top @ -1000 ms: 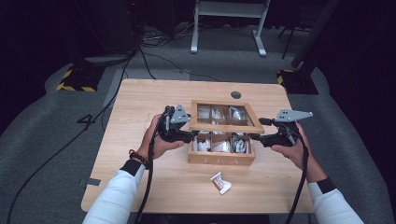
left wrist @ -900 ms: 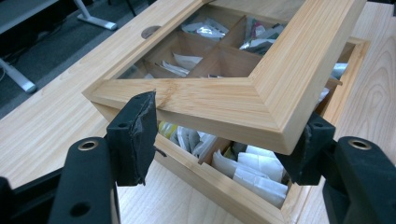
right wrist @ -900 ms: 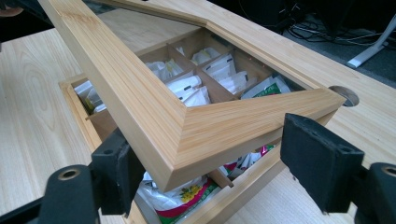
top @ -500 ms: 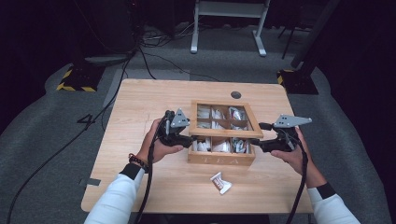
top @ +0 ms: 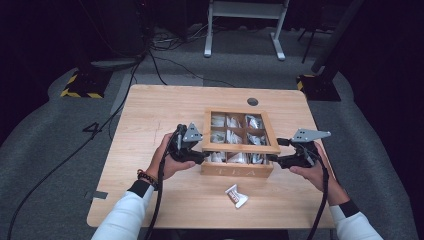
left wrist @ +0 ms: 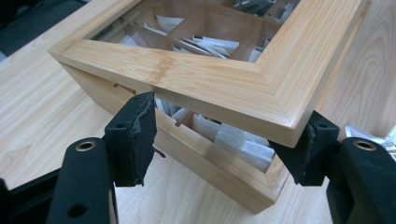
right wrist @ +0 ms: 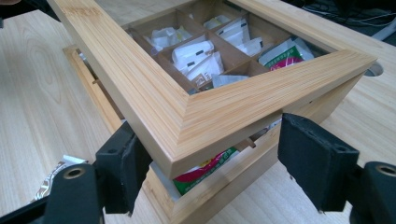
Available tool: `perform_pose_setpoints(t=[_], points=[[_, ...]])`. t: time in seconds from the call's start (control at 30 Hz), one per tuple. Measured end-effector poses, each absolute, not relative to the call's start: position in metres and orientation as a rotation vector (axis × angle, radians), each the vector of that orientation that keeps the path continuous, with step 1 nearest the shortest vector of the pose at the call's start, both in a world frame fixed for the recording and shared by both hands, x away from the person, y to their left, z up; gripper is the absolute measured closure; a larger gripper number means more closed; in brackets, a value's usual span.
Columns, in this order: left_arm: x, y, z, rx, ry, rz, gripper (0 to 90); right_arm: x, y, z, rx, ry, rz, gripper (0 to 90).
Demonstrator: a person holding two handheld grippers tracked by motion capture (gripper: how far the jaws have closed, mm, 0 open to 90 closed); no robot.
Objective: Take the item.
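While the wooden tea box (top: pixel 237 170) sits near the middle of the bench (top: pixel 150 120), its glazed lid (top: pixel 240 132) stands lifted at the front, hinged along the far edge, so a wedge-shaped gap opens toward the person. Both grippers work that gap from opposite ends of the box's long axis. The left gripper (top: pixel 192 156) meets the lid's front left corner (left wrist: pixel 280 126); its jaws are spread wide, one on each side of the corner, gripping nothing that I can see. The right gripper (top: pixel 280 159) mirrors it at the front right corner (right wrist: pixel 187 140), jaws likewise released and straddling the frame. Tea bags (right wrist: pixel 196 53) fill the compartments. A loose tea packet (top: pixel 236 195) lies on the bench just in front of the box, roughly midway between the two hands.
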State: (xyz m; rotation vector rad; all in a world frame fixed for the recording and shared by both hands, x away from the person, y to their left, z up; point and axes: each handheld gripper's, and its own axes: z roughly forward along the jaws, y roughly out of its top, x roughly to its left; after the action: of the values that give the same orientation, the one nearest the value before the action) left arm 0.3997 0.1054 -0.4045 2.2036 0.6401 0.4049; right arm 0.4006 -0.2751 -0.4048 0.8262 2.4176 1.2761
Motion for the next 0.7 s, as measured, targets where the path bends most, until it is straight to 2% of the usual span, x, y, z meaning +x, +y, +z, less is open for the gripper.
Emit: perform_pose_setpoints(t=[0.7], points=[[0.397, 0.103, -0.424, 2.273, 0.618, 0.334, 34.9, 0.393, -0.272, -0.419, 0.817, 2.500, 1.184, 27.5]])
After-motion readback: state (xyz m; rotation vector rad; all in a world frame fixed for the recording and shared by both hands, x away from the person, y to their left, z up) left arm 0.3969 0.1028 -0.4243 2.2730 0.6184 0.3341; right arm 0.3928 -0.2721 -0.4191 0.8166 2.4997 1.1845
